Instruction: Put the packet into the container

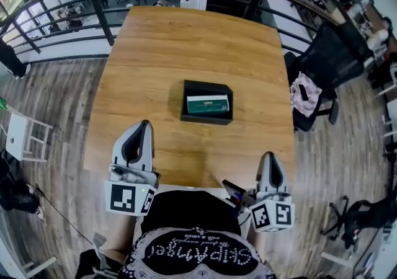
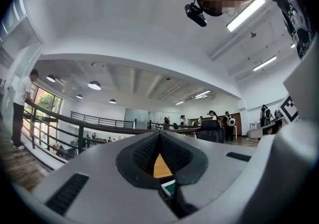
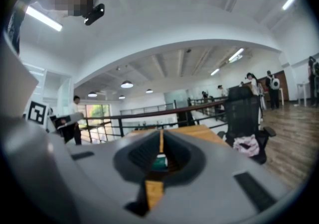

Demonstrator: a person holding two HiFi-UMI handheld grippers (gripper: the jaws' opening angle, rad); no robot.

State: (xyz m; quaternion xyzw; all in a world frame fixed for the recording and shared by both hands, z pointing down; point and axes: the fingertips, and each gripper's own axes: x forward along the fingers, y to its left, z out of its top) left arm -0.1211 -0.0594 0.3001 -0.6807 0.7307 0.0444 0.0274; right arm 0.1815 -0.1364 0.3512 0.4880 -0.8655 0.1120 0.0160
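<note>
green packet (image 1: pixel 208 105), print illegible; black container (image 1: pixel 206 119)

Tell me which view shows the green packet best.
The head view: the green packet lies whole inside the black container. The left gripper view shows only a corner of it; the right gripper view, a blurred green patch.

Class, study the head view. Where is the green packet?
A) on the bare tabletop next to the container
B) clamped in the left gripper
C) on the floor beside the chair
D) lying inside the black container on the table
D: the green packet lies flat within the walls of the black container, near the middle of the wooden table.
</note>
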